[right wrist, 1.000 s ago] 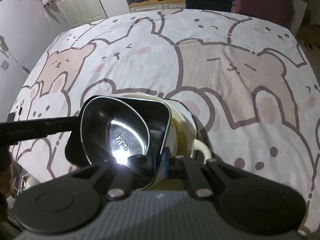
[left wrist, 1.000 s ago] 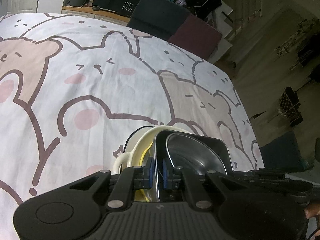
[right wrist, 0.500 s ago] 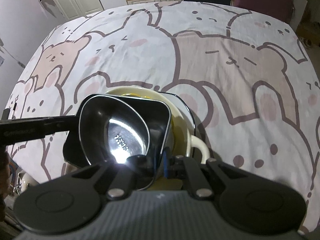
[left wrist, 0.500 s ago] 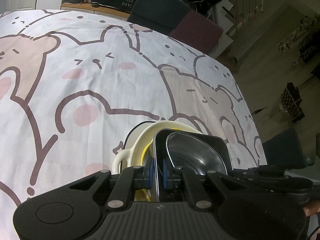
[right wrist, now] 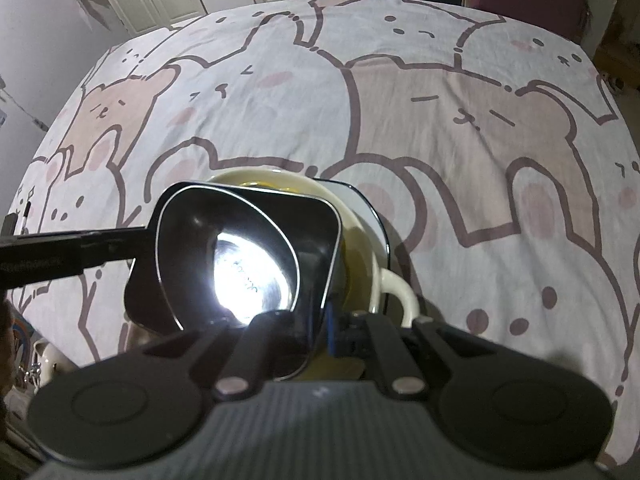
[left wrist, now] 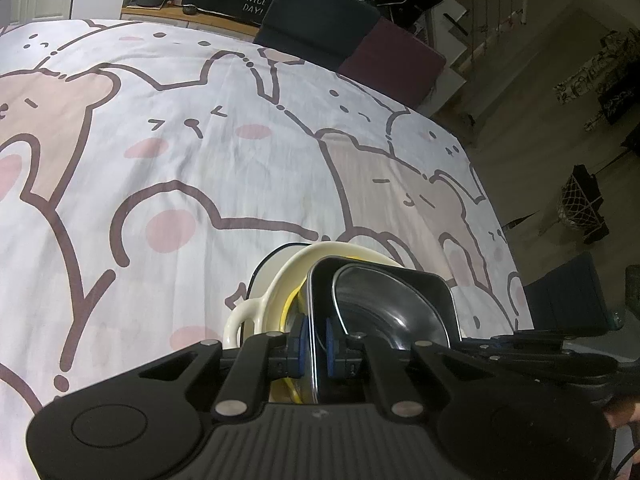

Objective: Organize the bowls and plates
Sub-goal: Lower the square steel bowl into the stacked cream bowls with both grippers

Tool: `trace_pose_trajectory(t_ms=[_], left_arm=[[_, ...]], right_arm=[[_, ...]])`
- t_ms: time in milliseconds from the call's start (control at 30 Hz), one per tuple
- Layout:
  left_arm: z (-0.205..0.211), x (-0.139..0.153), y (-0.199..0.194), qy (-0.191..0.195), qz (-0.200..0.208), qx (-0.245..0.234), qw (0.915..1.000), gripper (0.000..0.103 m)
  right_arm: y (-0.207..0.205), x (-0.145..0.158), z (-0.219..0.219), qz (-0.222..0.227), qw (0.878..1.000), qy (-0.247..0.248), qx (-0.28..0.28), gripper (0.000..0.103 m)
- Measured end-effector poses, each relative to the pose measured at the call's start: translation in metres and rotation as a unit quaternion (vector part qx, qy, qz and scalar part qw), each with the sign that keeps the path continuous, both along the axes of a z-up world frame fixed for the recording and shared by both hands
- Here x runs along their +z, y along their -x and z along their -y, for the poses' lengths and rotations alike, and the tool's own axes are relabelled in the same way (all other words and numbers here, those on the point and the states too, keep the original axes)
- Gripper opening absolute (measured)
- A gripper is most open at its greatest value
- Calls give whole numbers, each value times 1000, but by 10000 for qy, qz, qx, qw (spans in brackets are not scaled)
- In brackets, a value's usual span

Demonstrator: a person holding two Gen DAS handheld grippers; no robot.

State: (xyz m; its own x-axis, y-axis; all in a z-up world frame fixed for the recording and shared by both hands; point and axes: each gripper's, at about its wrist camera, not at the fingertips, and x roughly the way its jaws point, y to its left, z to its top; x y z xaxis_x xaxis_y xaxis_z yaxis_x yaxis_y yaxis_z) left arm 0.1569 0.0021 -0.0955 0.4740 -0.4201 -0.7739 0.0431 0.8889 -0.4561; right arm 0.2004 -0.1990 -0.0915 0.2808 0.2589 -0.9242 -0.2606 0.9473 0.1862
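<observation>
From the left wrist view, the bear-print cloth [left wrist: 192, 152] runs bare from nine o'clock round to one o'clock, a wide flat stretch with nothing standing on it; its far edge meets a dark chair back [left wrist: 316, 12] and a maroon cushion [left wrist: 392, 64] at about twelve to one o'clock, and its right edge drops to the floor [left wrist: 532, 168] at two to three o'clock. Low at centre, near six o'clock, the left gripper [left wrist: 316, 340] has its blue pads drawn together on the near rim of the black square dish [left wrist: 432, 292]. A shiny steel bowl [left wrist: 384, 300] sits inside that dish, and the dish rests in a cream handled bowl [left wrist: 280, 292], which lies on a white dark-rimmed plate [left wrist: 260, 276] close to the cloth's right edge. In the right wrist view the left gripper's black body comes in from nine o'clock to the dish's left rim. The stack sits left of centre, with the steel bowl [right wrist: 248, 272] glaring under the light. The right gripper [right wrist: 320, 332] is pinched onto the black square dish [right wrist: 312, 216] at its near right rim, around six o'clock. The cream handled bowl [right wrist: 396, 288] shows its loop handle at five o'clock, and open cloth [right wrist: 480, 120] spreads from twelve to four o'clock.
</observation>
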Motion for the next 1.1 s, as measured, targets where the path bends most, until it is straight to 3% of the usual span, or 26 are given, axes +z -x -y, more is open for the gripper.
trace_pose_trajectory(t_ms=[1100], left_arm=[[-1, 5, 6, -44, 61, -81, 9999, 9]], right_arm=[[5, 8, 2, 120, 9999, -23, 17, 12]])
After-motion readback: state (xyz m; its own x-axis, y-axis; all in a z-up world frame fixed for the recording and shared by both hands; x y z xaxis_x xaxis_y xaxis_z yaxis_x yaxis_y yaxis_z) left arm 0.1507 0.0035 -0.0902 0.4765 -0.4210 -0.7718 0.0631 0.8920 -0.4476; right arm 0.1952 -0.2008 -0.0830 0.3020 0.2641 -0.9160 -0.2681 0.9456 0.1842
